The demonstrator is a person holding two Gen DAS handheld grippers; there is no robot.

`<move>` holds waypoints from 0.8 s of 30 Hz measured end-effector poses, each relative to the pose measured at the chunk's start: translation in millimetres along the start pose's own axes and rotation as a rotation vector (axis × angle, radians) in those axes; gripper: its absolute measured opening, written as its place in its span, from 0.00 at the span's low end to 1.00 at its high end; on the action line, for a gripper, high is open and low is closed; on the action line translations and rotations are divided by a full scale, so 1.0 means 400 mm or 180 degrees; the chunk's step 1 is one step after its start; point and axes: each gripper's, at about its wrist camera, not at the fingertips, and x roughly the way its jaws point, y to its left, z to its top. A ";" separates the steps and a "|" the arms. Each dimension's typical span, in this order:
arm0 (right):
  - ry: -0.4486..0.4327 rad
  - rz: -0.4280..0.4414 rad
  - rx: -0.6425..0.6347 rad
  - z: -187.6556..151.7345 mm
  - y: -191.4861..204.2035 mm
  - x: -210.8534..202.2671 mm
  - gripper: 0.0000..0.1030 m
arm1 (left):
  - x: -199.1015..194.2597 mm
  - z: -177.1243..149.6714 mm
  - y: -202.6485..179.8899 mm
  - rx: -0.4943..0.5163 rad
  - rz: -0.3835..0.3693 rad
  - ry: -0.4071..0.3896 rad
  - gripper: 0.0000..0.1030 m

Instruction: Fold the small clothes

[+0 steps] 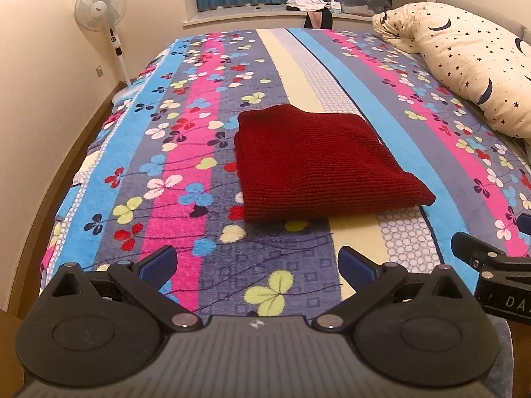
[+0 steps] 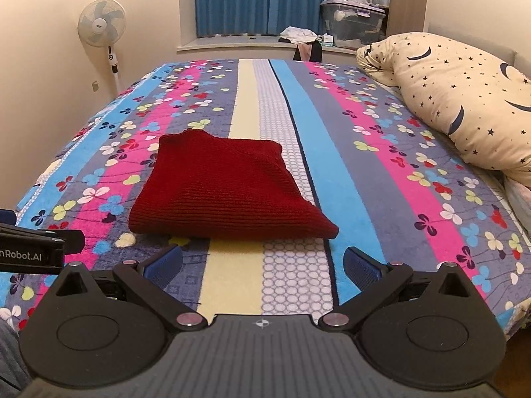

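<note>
Knitwear first: a dark red ribbed knitted garment (image 1: 318, 162) (image 2: 225, 192) lies folded into a thick, roughly four-sided pad in the middle of the bed, on a plush striped blanket printed with clover leaves (image 1: 186, 152) (image 2: 365, 165); its long axis runs from near to far along the stripes, a little askew, with the rounded fold edge nearest and one pointed corner jutting near-right; the ribs run across it, left to right. Left gripper (image 1: 257, 265) hangs at the near edge, short of the garment, blue-padded fingers spread wide and empty; right gripper (image 2: 264, 263) sits just beside it to the right, likewise gaping and holding nothing. A cream pillow with dark stars and moons (image 1: 464, 59) (image 2: 464, 99) rests far right; a white pedestal fan (image 1: 101, 10) (image 2: 101, 23) stands far left.
</note>
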 end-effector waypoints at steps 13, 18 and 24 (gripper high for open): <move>-0.0003 -0.0011 0.0015 0.002 0.003 -0.006 0.99 | -0.005 0.002 -0.002 0.0028 0.0025 0.0002 1.00; -0.0006 -0.0013 0.0018 0.003 0.003 -0.006 0.99 | -0.005 0.001 0.001 0.0040 0.0022 -0.0001 1.00; -0.0007 -0.0015 0.0016 0.003 0.002 -0.006 0.99 | -0.006 0.002 0.001 0.0053 0.0015 -0.0001 1.00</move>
